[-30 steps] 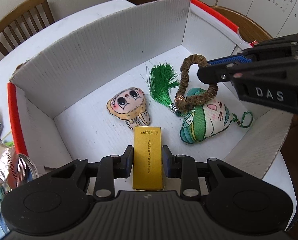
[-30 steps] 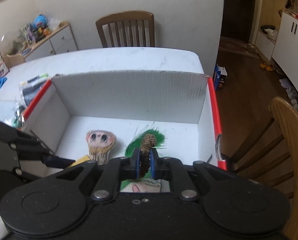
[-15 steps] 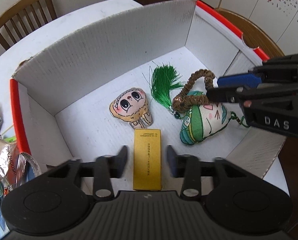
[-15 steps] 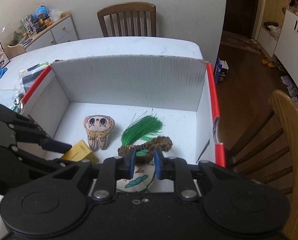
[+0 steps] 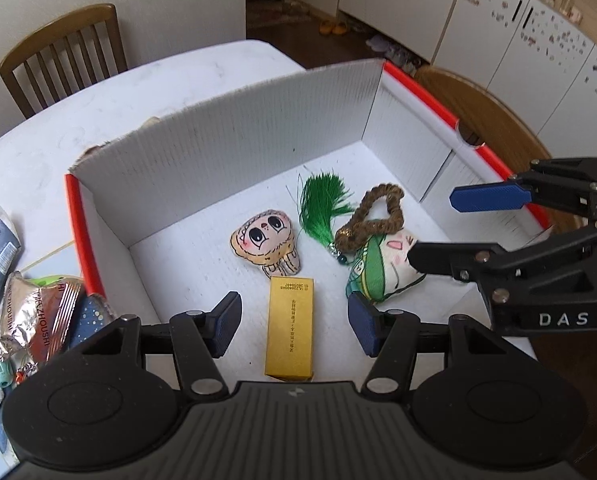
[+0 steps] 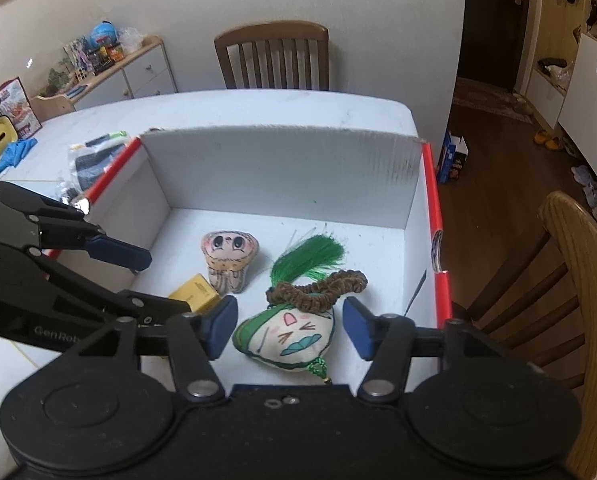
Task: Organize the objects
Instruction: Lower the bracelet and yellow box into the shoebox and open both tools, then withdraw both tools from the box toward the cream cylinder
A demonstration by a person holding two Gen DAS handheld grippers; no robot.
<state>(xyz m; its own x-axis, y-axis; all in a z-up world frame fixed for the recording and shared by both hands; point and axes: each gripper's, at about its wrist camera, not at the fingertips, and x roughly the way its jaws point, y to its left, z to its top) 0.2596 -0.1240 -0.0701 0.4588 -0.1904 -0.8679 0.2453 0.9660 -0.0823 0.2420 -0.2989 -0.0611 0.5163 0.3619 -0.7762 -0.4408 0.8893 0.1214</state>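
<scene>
My own housing cuts off the near end of the gold box [image 5: 290,328]; its printed lettering is too small to read. It lies flat on the white bin [image 5: 226,148] floor, long axis running 12 to 6 in my left view, between my left gripper [image 5: 294,322] pads, which are spreading and clear of it. My right gripper [image 6: 286,326] is opening too, above the green pouch [image 6: 286,336], not touching. A beaded loop [image 6: 318,288] with a green tassel [image 6: 310,258] lies across the pouch's far edge. A doll charm [image 5: 264,242] sits at 11 of the box. The bin rests on a white table [image 6: 258,108], with wooden chairs beyond.

White table [image 6: 258,108], wooden chairs [image 6: 272,54], white cabinets [image 5: 510,28], dark wooden floor [image 6: 486,160].
</scene>
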